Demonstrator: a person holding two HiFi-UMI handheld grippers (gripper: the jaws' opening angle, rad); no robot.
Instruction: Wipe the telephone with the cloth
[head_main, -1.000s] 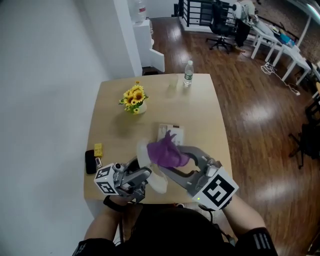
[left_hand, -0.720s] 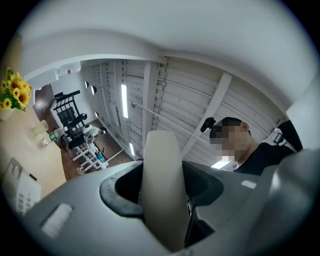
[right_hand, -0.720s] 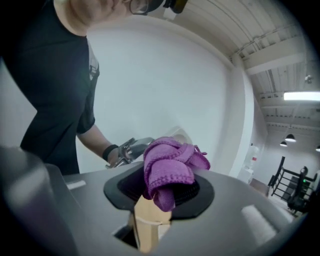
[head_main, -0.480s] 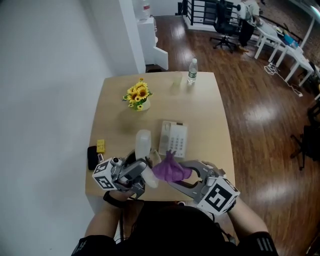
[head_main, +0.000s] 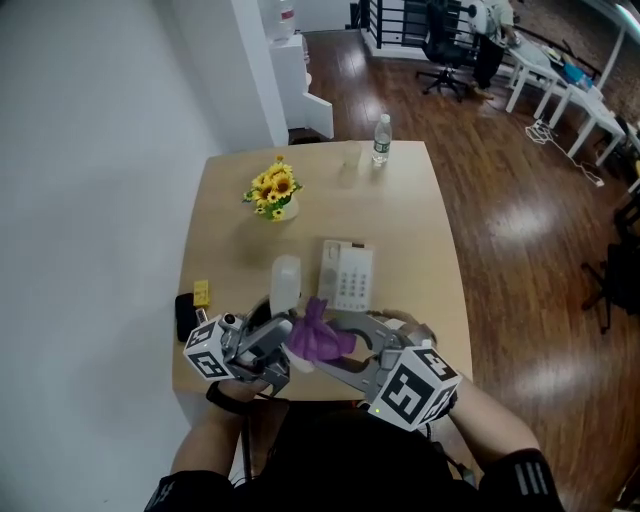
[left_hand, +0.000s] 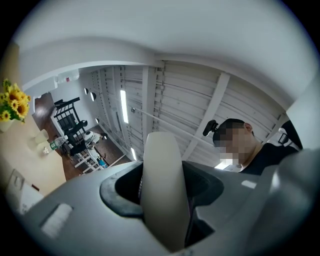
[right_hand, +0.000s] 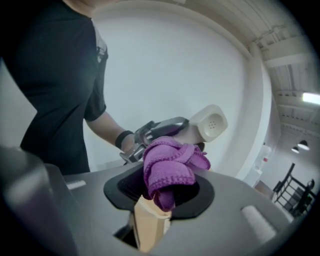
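The white telephone base (head_main: 346, 275) lies mid-table. Its handset (head_main: 286, 283) is lifted off and held at an angle over the table's near part, with my left gripper (head_main: 274, 338) shut on its lower end. In the left gripper view the handset (left_hand: 161, 180) fills the gap between the jaws. My right gripper (head_main: 326, 346) is shut on a bunched purple cloth (head_main: 317, 335). The cloth presses against the handset beside the left gripper. The right gripper view shows the cloth (right_hand: 169, 167) in front of the handset's earpiece (right_hand: 210, 123).
A small vase of sunflowers (head_main: 272, 193) stands at the back left. A water bottle (head_main: 380, 139) stands at the table's far edge. A black object (head_main: 184, 317) and a yellow block (head_main: 201, 293) sit near the left edge. Office chairs and white desks are beyond on the wooden floor.
My right gripper has drawn the cloth back from over the telephone base toward me and then left, onto the handset. The left gripper has barely moved.
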